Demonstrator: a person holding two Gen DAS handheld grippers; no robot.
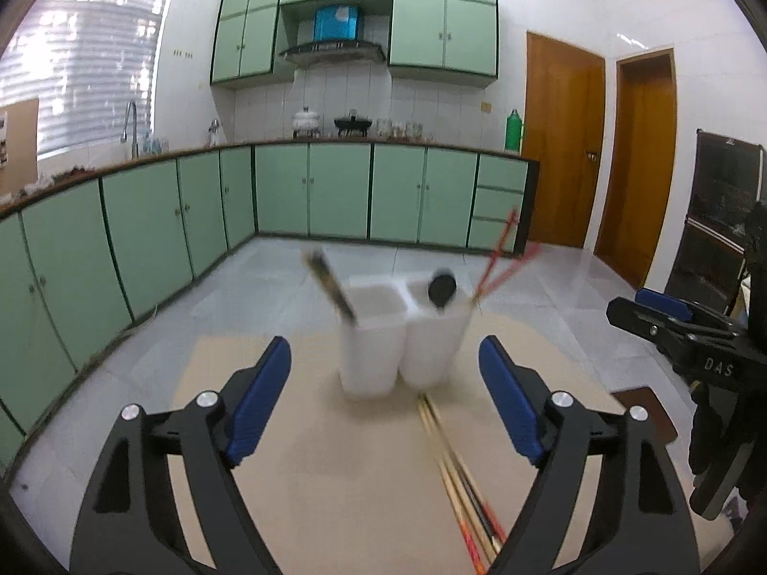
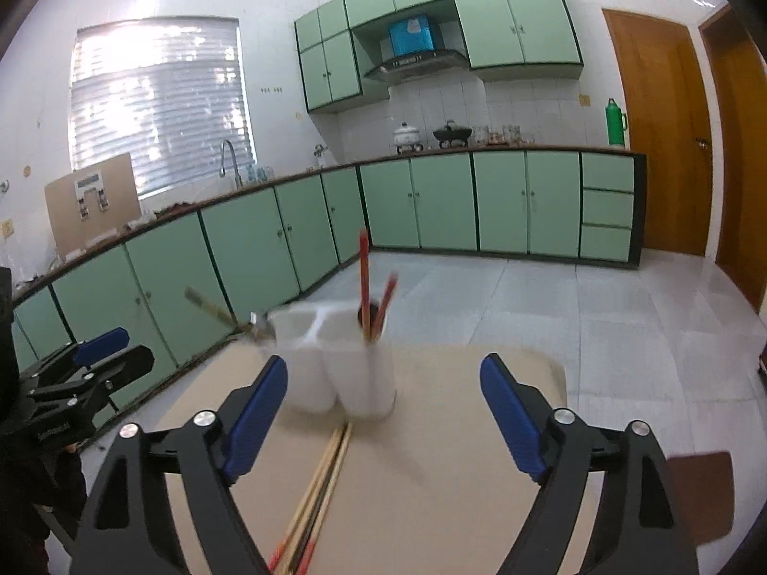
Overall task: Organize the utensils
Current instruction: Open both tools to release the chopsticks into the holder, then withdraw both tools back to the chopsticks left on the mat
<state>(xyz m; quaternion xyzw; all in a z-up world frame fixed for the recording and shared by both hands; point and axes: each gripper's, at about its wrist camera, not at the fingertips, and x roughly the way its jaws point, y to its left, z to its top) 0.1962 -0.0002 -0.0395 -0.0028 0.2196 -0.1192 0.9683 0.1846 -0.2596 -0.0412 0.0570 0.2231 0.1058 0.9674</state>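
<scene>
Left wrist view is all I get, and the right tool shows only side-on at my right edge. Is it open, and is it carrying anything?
Observer: Its own camera shows the right tool open, with the jaws wide apart and nothing gripped.
Operator: Where do the loose chopsticks lie relative to it?
Observer: The loose chopsticks lie flat on the table beneath the gap and nearer the tool's left finger. They run away from the camera to the base of the white holder.
</scene>
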